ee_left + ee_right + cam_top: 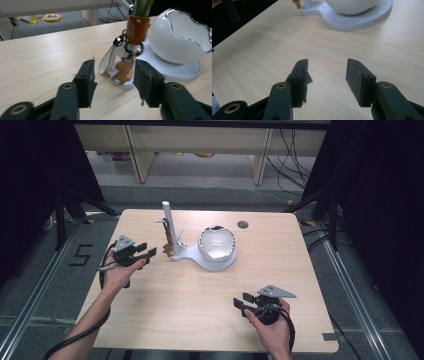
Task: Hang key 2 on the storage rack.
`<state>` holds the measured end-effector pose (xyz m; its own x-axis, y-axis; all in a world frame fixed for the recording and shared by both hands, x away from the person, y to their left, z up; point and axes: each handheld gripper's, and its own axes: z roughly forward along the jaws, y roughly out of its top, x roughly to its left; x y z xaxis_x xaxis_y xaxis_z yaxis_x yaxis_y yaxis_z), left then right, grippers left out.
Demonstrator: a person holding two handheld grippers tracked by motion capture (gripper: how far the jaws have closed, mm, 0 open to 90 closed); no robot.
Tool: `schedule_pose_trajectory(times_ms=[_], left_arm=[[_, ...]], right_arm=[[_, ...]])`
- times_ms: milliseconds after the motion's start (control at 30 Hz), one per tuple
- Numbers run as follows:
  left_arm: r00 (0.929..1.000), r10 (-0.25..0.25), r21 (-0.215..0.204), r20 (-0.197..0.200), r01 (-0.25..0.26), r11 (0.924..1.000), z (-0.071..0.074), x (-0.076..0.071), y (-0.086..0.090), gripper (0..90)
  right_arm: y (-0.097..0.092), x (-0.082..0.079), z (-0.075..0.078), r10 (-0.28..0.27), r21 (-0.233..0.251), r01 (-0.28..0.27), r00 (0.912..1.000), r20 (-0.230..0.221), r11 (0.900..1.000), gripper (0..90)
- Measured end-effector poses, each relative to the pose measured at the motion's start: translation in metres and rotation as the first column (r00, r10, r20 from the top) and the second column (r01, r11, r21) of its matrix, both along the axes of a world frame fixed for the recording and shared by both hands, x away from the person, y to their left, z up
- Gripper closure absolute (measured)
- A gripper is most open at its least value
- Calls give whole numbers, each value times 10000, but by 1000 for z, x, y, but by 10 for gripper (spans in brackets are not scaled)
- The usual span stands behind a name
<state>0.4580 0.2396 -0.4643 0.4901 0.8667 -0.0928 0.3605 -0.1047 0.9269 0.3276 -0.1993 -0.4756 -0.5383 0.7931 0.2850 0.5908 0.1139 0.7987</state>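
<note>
Hovering low over a pale wooden table point(165, 310), the left gripper point(146, 250) points at a white stand point(192, 254) whose flat base carries a glossy white egg-shaped bowl point(216, 242) with a jagged, silver-edged opening. At the stand's narrow end rises a slim upright post point(167, 220), and hung around its foot is a small cluster of things: an orange sleeve point(137, 28) on the post, a white looped strap point(108, 61) on a metal clasp, and a flat brown cut-out tag point(123, 72) resting on the rim of the base. Seen along the left gripper's own view, its two black jaws stand apart with nothing between the pads, and the tag and strap lie just beyond the tips, framed by the gap but not touched. A person's left hand point(117, 272) carries this gripper near the table's left edge, with a dark cable trailing back along the forearm. Nearer the front edge on the right side, well apart from the stand, the right gripper point(241, 301) sits in the person's right hand point(272, 325); its jaws also stand apart over bare wood, holding nothing, and its own view looks across the tabletop toward the stand's base and the underside of the bowl. A small dark round insert point(243, 224) is set in the tabletop behind the bowl.
</note>
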Motion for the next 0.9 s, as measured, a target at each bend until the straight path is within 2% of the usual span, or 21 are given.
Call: schedule_pose_trajectory(times_ms=[167, 200, 233, 300, 333, 467, 500, 567, 600, 633, 667, 700, 733, 767, 833, 900], left_arm=[[9996, 33, 72, 265, -35, 10000, -11, -29, 13, 390], [9996, 115, 110, 260, -117, 9999, -14, -35, 16, 377], [9995, 133, 37, 302, -134, 9999, -18, -42, 18, 367], [9988, 226, -40, 424, -224, 9997, -25, -56, 23, 355], [9984, 303, -80, 482, -299, 9995, -30, -63, 25, 350], [9962, 547, -290, 677, -529, 9982, -47, -89, 32, 347], [9949, 590, -357, 813, -563, 9978, -51, -94, 34, 347], [9922, 765, -398, 985, -729, 9965, -56, -102, 37, 347], [9916, 807, -529, 1015, -756, 9957, -58, -105, 38, 346], [9904, 875, -629, 1066, -811, 9947, -59, -108, 39, 344], [9898, 953, -665, 1057, -886, 9938, -60, -110, 40, 344], [9874, 1004, -739, 1225, -918, 9930, -61, -112, 41, 343], [9869, 1064, -653, 1214, -990, 9929, -60, -114, 41, 343], [9843, 1074, -825, 1402, -965, 9919, -61, -114, 41, 342], [9848, 1114, -745, 1332, -1021, 9920, -61, -115, 41, 342], [9859, 1036, -570, 1314, -969, 9937, -61, -114, 40, 342]], right_arm=[[0, 0, 0, 2, 158, 0, 10000, -68, 9999, 529], [0, 1, -2, 4, 16, -4, 9999, 133, 10000, 529], [0, 1, -2, 20, 95, -21, 10000, 97, 10000, 529], [0, 1, -2, -14, 53, 14, 10000, -10, 10000, 529], [1, -2, -1, -108, 174, 112, 9996, -267, 9998, 529], [1, -1, -4, -193, 132, 197, 9994, -297, 9997, 528], [1, -2, -3, -233, 39, 235, 9985, -486, 9997, 528], [2, 0, -5, -179, 49, 181, 9992, -354, 9998, 528], [2, -1, -5, -159, 86, 162, 9993, -345, 9998, 527], [0, 1, -5, 1, -228, -4, 9999, -133, 9997, 527], [0, 1, -6, 75, -106, -75, 10000, -32, 9999, 527], [2, 1, -7, 87, 9, -86, 9998, -206, 10000, 526], [2, 2, -8, 75, -164, -78, 9998, -171, 9998, 526], [2, 2, -8, 101, -135, -104, 9997, -212, 9999, 525], [2, 0, -9, 153, 31, -152, 9995, -281, 9999, 524], [3, 0, -9, 74, -100, -78, 9993, -356, 9999, 522]])
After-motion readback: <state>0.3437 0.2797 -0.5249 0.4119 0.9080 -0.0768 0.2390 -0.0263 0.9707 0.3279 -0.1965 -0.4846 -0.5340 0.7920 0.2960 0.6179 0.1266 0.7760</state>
